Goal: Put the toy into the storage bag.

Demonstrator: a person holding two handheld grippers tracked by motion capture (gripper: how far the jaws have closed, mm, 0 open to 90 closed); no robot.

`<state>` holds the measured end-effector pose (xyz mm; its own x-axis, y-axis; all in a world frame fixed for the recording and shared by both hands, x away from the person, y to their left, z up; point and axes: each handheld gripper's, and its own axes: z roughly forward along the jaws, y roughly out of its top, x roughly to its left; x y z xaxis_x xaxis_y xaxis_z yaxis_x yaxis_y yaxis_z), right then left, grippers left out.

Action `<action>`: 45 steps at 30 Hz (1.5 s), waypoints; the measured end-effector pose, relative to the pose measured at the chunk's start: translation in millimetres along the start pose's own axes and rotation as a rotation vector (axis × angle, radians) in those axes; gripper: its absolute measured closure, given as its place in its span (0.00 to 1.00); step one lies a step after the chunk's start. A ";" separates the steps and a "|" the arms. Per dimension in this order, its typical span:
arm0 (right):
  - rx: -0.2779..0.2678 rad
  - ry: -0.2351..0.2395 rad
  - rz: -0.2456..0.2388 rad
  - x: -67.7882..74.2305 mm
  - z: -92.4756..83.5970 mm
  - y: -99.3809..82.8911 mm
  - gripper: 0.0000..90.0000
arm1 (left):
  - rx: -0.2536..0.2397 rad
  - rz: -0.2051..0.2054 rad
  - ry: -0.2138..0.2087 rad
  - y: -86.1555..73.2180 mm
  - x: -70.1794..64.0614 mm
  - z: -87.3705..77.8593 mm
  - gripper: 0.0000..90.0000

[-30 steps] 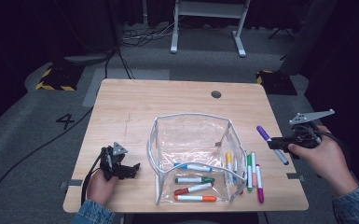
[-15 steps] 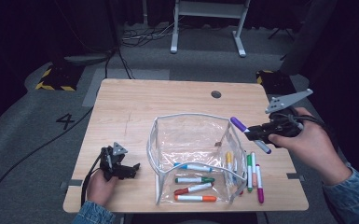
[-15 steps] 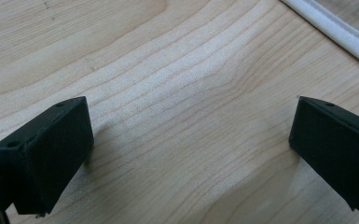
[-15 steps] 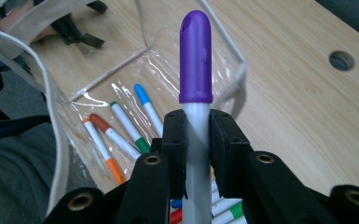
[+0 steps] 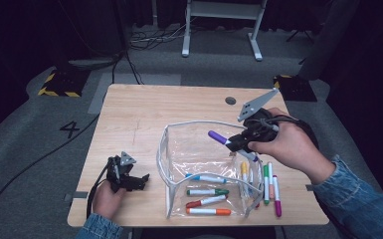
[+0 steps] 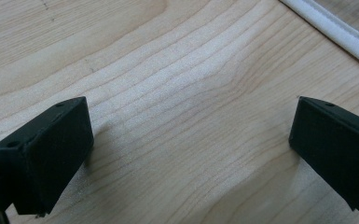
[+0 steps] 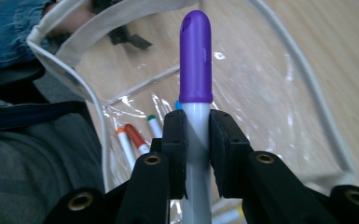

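High view: the right tongs (image 5: pixel 238 143) sit clamped on a purple-capped marker (image 5: pixel 218 137), holding it above the open mouth of the clear pouch (image 5: pixel 179 149) with the cap pointing toward the person's left. In the right gripper view the two black jaws pinch the marker's grey barrel (image 7: pixel 196 135) just below the purple cap, and the pouch's white rim curves around beyond it. Inside the pouch, under the tongs, lie blue, green, red and orange markers (image 5: pixel 206 196); just outside it, near the right hand, lie a few more. The left tongs (image 5: pixel 129 180) rest on the table (image 5: pixel 144 109), well apart from the pouch, jaws spread wide over bare wood.
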<state>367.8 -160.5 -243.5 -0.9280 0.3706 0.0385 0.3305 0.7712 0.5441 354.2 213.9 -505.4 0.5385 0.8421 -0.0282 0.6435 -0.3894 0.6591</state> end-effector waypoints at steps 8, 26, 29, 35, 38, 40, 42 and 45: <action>0.054 0.089 -0.038 6.6 35.1 14.4 0.86 | 0.000 0.000 0.000 0.0 0.0 0.0 0.00; 0.192 0.208 -0.049 8.4 104.1 9.7 0.86 | 0.000 0.000 -0.001 0.0 0.0 0.0 0.00; 0.211 0.239 -0.035 6.7 113.9 6.2 0.86 | 0.000 0.000 -0.001 0.0 -0.1 0.0 0.00; 0.269 0.263 -0.037 6.6 132.5 -0.2 0.86 | 0.000 0.000 -0.001 0.0 0.0 0.0 0.00; 0.268 0.305 -0.027 3.8 136.9 -1.1 0.86 | 0.000 -0.001 -0.001 0.0 0.0 0.0 0.00; 0.263 0.346 -0.011 1.2 139.6 -2.2 0.86 | 0.000 0.000 -0.001 0.0 0.0 0.0 0.00; 0.291 0.345 -0.014 0.5 144.1 -4.1 0.86 | 0.000 0.000 -0.001 0.0 0.0 0.0 0.00; 0.322 0.339 -0.027 0.3 152.3 -7.2 0.86 | 0.000 0.000 -0.001 0.0 0.0 0.0 0.00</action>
<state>391.4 -87.0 -375.0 -0.9230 0.1997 0.3288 0.2926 0.9194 0.2630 354.2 213.9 -505.4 0.5389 0.8419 -0.0293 0.6435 -0.3890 0.6592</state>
